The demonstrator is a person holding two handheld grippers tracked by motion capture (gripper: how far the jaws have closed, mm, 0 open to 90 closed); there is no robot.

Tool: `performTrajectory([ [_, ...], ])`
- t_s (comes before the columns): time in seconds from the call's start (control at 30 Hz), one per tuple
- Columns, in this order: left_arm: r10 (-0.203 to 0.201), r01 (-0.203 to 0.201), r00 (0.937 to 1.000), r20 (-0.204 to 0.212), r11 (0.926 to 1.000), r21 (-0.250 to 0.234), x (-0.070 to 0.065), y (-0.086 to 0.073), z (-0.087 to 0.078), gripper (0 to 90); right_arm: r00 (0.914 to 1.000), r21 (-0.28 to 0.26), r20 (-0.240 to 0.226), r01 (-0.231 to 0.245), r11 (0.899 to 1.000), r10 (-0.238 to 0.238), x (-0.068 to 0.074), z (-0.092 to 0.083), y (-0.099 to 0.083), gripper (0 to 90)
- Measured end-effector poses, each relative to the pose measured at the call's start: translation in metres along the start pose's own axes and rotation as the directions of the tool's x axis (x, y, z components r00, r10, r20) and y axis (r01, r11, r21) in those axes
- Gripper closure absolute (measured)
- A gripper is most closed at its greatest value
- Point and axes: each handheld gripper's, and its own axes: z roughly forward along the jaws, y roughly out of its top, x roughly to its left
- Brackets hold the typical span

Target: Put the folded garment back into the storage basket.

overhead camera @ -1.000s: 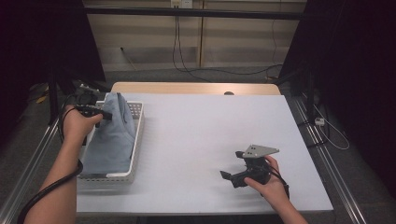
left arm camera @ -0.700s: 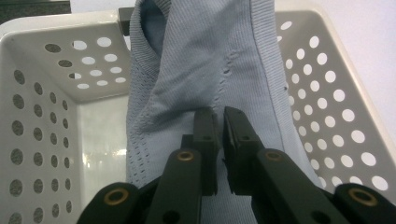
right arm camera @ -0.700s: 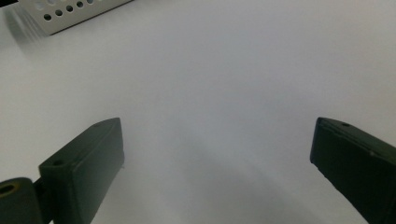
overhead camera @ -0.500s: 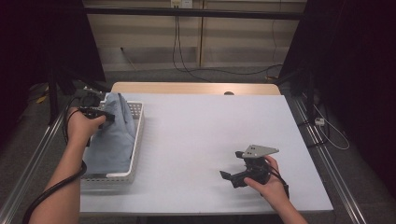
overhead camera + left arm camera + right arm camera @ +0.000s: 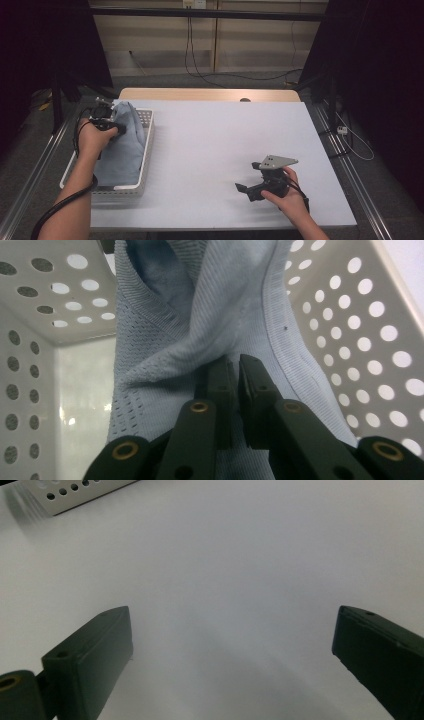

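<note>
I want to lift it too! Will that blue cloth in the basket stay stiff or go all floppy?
Probably floppy: the blue cloth bunches into folds where the left gripper pinches it. Likely light, being thin knit. It may drag along the white basket, draped inside.

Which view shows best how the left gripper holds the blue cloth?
The left gripper view: the left gripper pinches a fold of the cloth up close. The high view shows it small, above the basket.
</note>
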Motion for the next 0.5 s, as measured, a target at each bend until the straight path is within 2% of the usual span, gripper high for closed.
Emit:
performTrajectory([
  [0.5,0.001,-0.002,1.0000,0.005,1.0000,0.007,0.003,-0.009,0.018,83.9,1.0000,0.007,-0.007,0.001,1.000,-0.001,0.001,0.002,-0.001,2.7],
])
